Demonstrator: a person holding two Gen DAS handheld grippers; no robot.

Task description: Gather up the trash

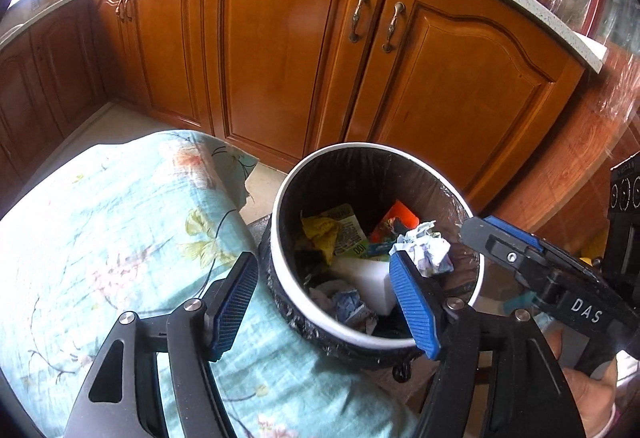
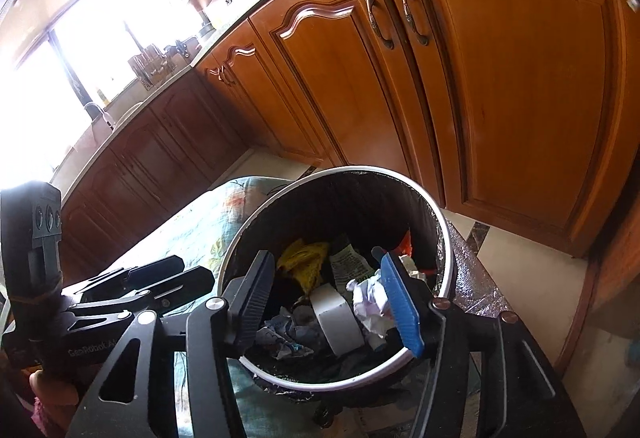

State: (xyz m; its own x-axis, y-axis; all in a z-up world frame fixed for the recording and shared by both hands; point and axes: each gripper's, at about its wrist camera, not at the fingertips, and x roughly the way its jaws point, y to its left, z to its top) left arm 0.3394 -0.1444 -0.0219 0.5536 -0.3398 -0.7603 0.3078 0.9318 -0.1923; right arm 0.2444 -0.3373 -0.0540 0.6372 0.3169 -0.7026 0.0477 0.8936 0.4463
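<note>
Trash bin, lined, on floor beside floral-covered worktop: 2 tools over its mouth, left tool and right tool, jaws apart and empty; crumpled paper directly below, nearer the right.

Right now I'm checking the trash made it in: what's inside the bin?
Inside the bin: a yellow wrapper, an orange packet, crumpled white paper, a white block and blue-printed scraps. Anything beneath them is covered.
</note>
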